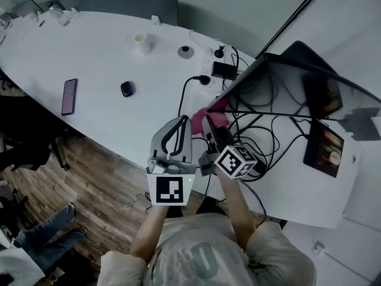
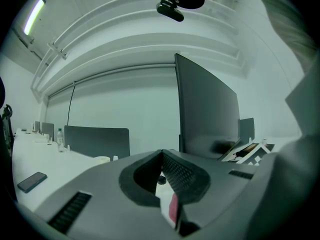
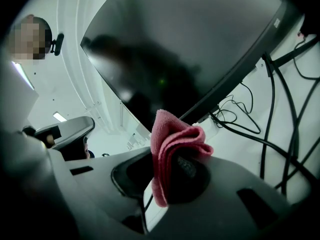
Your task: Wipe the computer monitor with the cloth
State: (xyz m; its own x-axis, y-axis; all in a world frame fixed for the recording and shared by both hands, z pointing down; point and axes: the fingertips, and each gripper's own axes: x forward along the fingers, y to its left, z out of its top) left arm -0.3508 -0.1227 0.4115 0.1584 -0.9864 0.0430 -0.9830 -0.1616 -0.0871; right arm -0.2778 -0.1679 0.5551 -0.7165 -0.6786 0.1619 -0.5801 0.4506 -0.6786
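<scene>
Right gripper [image 3: 169, 156] clamps the folded pink cloth [image 3: 175, 134] just short of the monitor [image 3: 190, 44], screen ahead and above, lower edge running diagonally past the jaws; left gripper [image 2: 162, 154], closed on nothing, sits farther off.

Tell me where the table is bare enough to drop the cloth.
Bare tabletop lies between the phone and the cup, and right of the small black object. Cables crowd the space under the monitor.
</scene>
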